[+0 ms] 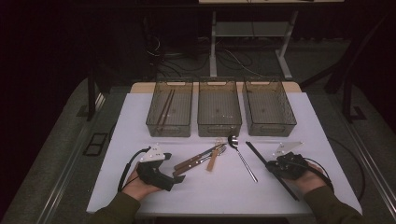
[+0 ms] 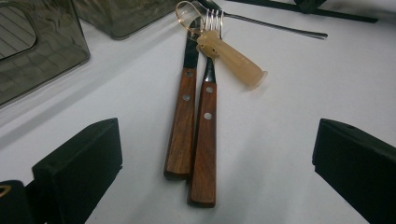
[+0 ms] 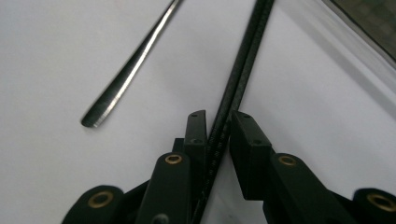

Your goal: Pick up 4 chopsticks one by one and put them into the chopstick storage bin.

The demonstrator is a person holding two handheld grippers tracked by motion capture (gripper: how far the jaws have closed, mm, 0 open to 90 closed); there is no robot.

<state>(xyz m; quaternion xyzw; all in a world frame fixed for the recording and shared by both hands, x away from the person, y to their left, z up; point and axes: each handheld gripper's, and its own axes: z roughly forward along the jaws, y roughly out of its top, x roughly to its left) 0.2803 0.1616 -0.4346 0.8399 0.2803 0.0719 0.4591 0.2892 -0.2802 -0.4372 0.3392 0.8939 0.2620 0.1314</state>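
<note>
Black chopsticks (image 3: 236, 84) sat between the right gripper (image 3: 218, 122) jaws, nearly pinched, right of the spoon (image 1: 240, 154). Left gripper (image 2: 215, 154) was spread wide around two wooden-handled utensils (image 2: 194, 126).

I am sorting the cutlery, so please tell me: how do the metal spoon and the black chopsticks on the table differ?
The spoon is shiny silver metal with a rounded bowl; the chopsticks are matt black and straight. The spoon lies free on the white table, while the chopsticks sit between the right gripper jaws. The chopsticks reach nearer the table's front edge than the spoon. Both are long, thin and point toward the bins.
</note>
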